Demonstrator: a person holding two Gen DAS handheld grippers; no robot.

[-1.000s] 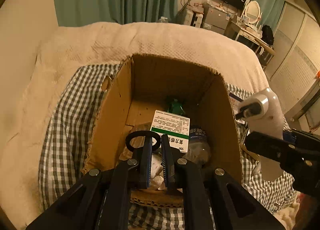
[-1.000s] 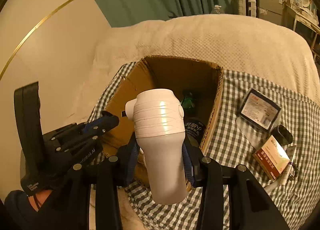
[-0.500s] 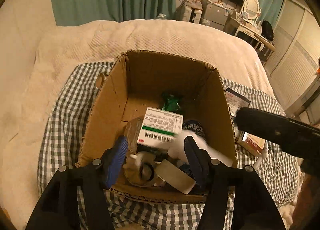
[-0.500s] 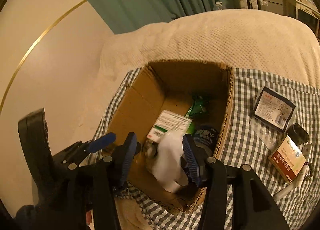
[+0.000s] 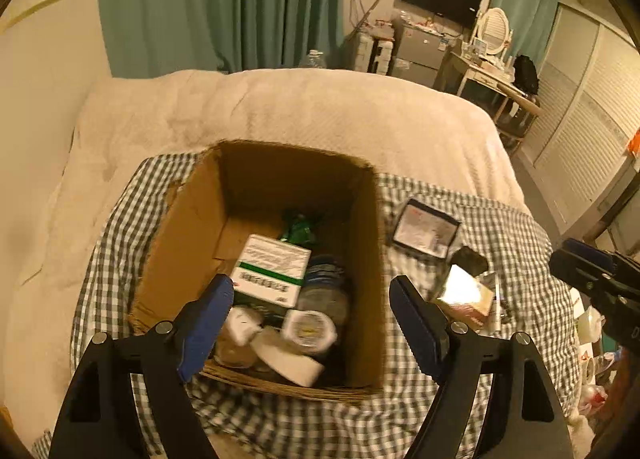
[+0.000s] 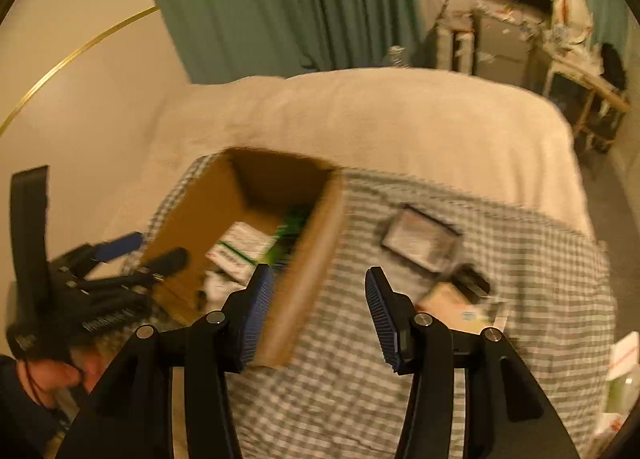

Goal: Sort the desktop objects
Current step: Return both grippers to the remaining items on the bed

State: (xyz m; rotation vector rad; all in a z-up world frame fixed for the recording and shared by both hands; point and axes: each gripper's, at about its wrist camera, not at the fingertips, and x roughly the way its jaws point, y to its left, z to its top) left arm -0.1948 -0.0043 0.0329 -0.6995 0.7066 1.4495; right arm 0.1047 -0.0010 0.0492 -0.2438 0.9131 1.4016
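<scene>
Item: the orange carton, which I judge the next piece to sort, lying flat on the checked cloth right of centre in my left wrist view, just beside a small dark object and below the flat dark-framed packet. Handling, by my estimate: light, stiff card with crushable corners, smooth faces; I would take it across its short sides with modest pressure. Destination: the cardboard box at centre frame, already holding a green-and-white medicine box, a bottle and a white appliance. Left gripper: empty, poised over the box's near edge, jaws opening and already wide. Right gripper: fingers moderately apart, nothing between them, straddling the box's right wall in its blurred view, the carton lower right of it. A hand shows at the lower left. Surroundings: cream blanket, green curtain.
</scene>
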